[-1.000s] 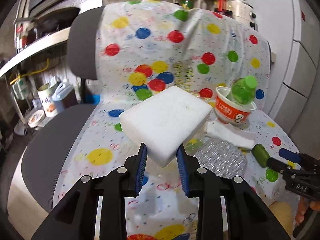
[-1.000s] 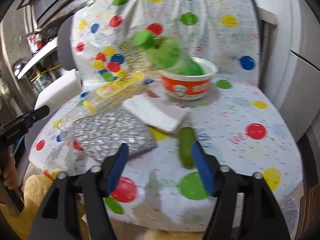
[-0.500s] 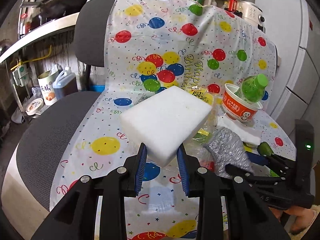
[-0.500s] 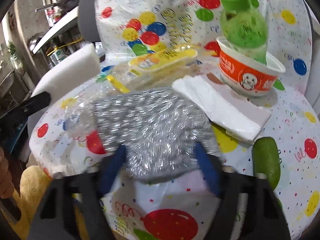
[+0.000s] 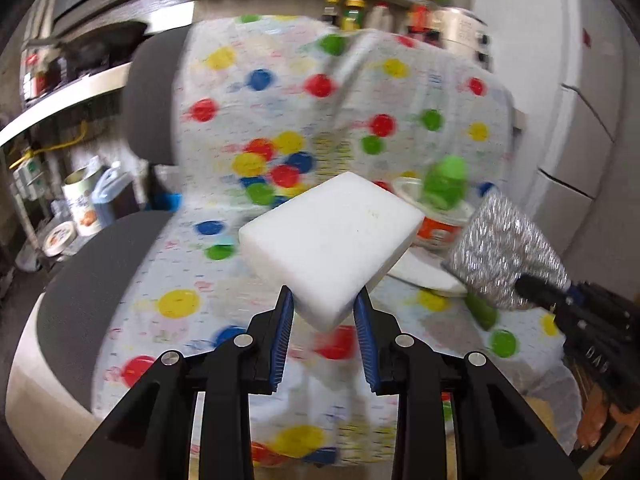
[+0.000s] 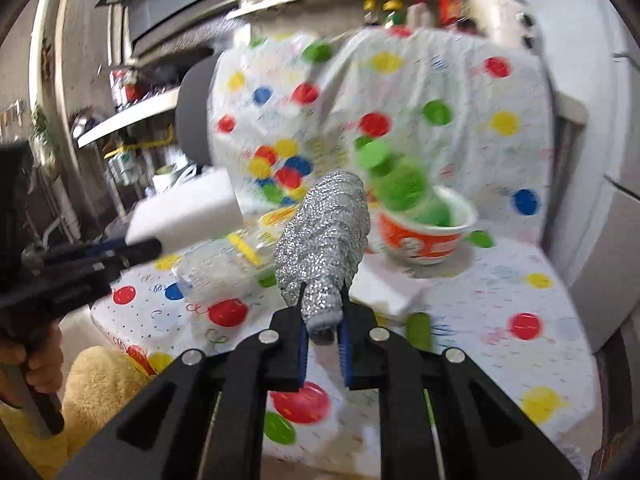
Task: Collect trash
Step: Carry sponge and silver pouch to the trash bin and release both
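My left gripper is shut on a white foam block, held in the air over the chair seat. The same block shows at the left of the right wrist view. My right gripper has its jaws closing on a silver glittery scouring cloth, which is pinched between the pads and lifted off the seat. In the left wrist view that cloth hangs at the right, held by the right gripper. An orange cup with a green bottle in it stands behind.
A chair draped in a balloon-print cloth carries a clear plastic wrapper with yellow print, a white folded napkin and a small green thing. A yellow plush lies below the seat's left edge. Shelves and containers stand at the left.
My right gripper moved from beside the small green thing to the silver cloth, shut on it and lifted it. My left gripper kept its grip on the foam block and shifted slightly.
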{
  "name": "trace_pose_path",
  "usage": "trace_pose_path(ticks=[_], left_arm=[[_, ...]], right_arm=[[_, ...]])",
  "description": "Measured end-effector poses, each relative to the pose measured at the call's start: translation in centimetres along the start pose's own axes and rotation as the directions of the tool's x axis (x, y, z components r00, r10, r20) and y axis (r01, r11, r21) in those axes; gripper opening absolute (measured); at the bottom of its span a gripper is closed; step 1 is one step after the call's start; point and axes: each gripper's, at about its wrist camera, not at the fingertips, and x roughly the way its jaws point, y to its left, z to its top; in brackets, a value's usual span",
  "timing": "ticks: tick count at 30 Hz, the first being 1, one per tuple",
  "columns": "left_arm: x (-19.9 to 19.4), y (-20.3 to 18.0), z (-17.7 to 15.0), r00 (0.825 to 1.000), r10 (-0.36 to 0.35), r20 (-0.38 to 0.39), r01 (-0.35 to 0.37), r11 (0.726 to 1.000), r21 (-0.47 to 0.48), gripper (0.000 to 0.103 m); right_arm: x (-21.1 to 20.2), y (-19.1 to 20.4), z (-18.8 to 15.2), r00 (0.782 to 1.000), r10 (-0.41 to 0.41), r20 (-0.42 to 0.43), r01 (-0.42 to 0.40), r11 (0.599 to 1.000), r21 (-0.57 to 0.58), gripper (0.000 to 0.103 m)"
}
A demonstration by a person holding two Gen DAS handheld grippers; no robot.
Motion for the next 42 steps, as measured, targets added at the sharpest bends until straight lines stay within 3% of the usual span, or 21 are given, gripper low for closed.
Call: trace_pose_path(ticks=[6,13,23,33,42], left_arm=[[0.1,-7.0,-1.0,0.992,-0.123,-0.026,0.125,0.987,0.098,0.032],[0.6,-14.0,-2.1,0.972,-0.227,-0.066,0.235,0.954,0.186,0.032],[1.2,-21.5,-4.1,0.932,-0.336,-0.135,0.361,0.891,0.276,0.032],[3.1,-32.6,-8.1,0.842,-0.468,-0.267,0.538,0.762,0.361,0.032],[6.1,-39.0,-11.4,0.782,-0.484,-0.392,0.617,0.688,0.381,0.033]], right_arm=[[-6.0,-5.6,-2.4,0.984,-0.178,0.025,0.176,0.981,0.079,0.012],[-12.4,-11.9,-6.3,0.93,-0.367,0.009,0.359,0.914,0.187,0.012],[-17.6,-15.7,-11.5,0.866,-0.496,-0.071,0.495,0.826,0.27,0.012],[-20.9,-19.6,-17.2,0.812,-0.558,-0.172,0.579,0.73,0.363,0.012],[-20.7,-24.2,-22.8,0.789,-0.538,-0.296,0.612,0.649,0.451,0.012]])
